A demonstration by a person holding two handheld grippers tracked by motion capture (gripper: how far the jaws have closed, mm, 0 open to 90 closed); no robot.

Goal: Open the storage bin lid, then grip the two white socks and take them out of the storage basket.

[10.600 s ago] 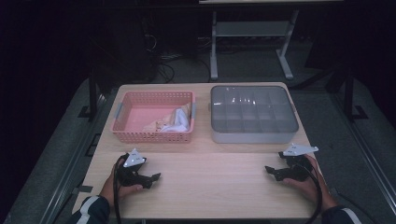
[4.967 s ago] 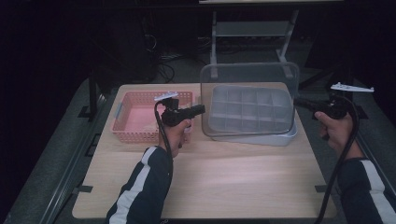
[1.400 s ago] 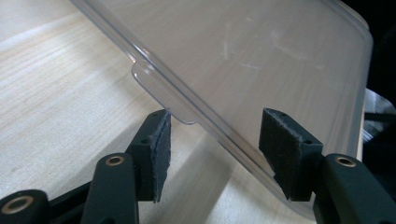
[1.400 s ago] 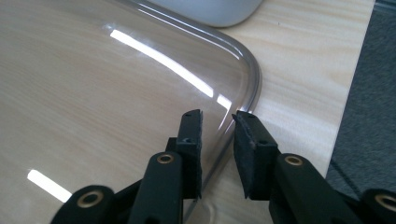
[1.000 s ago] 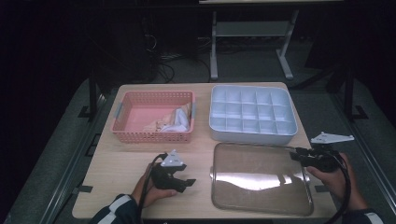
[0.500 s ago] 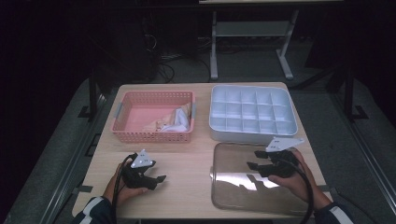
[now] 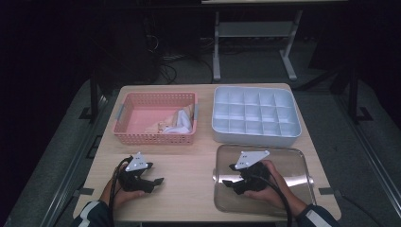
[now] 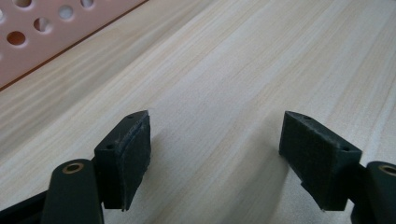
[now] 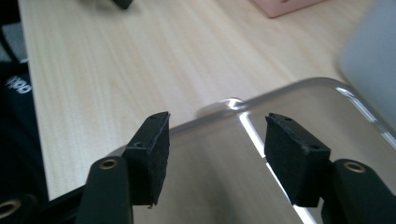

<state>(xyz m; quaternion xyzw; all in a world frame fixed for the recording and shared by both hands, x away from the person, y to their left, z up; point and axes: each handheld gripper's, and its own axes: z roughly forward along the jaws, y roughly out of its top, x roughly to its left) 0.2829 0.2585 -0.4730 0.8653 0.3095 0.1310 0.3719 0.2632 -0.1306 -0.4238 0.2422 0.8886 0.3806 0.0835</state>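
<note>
Since a second ago the right gripper point(image 7: 230, 182) has left the right edge of the clear plastic lid point(image 7: 293, 165) and swung in over the lid's left part, while the left gripper point(image 7: 153, 182) has drawn back toward the near left of the pale wooden table point(image 7: 189, 161). Both sets of jaws have just been opening, and nothing sits between either pair. In the right gripper view the black pads point(image 9: 150, 154) stand apart above the lid's rounded corner. In the left gripper view the pads point(image 8: 126, 151) are spread over bare wood. The lid lies flat on the table, just in front of the open white compartment box point(image 7: 255, 116). Left of that box stands the pink perforated plastic basket point(image 7: 125, 118), with pale crumpled items point(image 7: 177, 120) inside.
</note>
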